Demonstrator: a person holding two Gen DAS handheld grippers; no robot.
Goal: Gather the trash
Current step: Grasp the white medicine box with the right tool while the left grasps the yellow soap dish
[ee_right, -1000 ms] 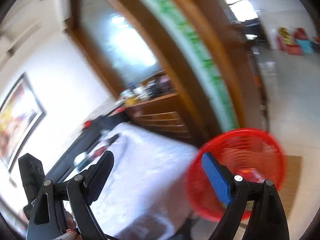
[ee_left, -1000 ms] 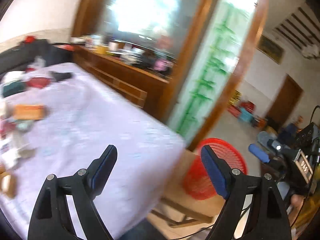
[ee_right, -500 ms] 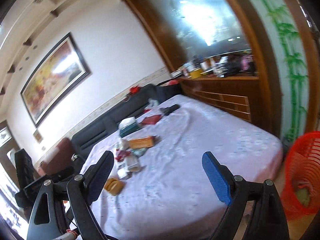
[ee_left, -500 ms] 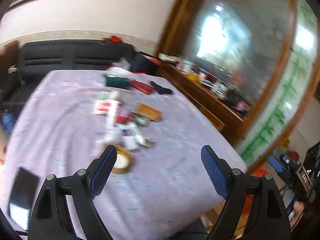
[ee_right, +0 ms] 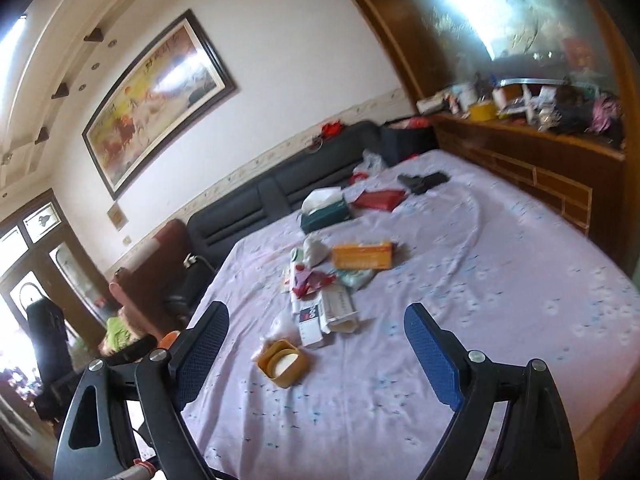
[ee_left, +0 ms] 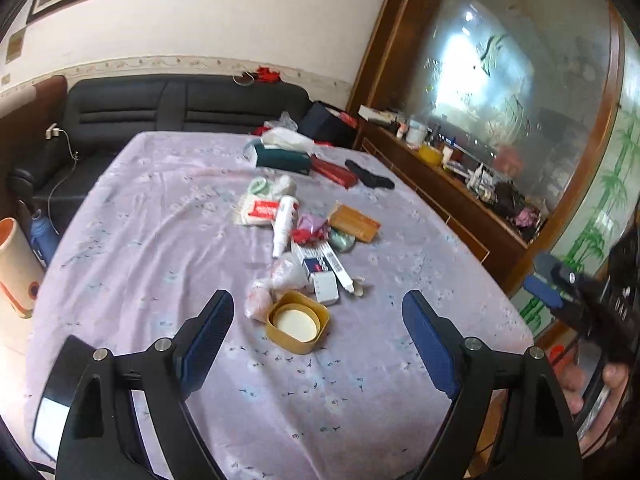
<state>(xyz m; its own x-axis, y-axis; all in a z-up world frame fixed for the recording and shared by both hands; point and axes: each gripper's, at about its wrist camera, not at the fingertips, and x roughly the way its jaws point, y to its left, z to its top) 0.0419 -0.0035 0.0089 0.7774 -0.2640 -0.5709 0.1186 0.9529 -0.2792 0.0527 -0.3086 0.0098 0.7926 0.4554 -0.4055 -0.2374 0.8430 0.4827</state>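
Note:
A pile of trash lies mid-table on the lilac cloth [ee_left: 160,240]: a yellow tub [ee_left: 297,322] with a white disc inside, a crumpled pink bag [ee_left: 258,300], small cartons [ee_left: 322,276], a white bottle [ee_left: 284,224], an orange box [ee_left: 354,223] and red wrappers [ee_left: 306,235]. My left gripper [ee_left: 318,340] is open and empty, hovering just short of the tub. My right gripper [ee_right: 316,350] is open and empty, above the table's near side, with the tub [ee_right: 282,362] between its fingers in view. The orange box [ee_right: 362,256] lies farther back.
A green tissue box [ee_left: 282,158], a red packet [ee_left: 334,172] and a black object [ee_left: 368,178] lie at the far end. A black sofa [ee_left: 180,104] stands behind, a cluttered wooden sideboard [ee_left: 452,184] to the right. A phone [ee_left: 50,420] lies at the near left edge.
Both views have swung from the red basket beside the table round to the tabletop pile. Both grippers have stayed open and empty and now face the yellow tub.

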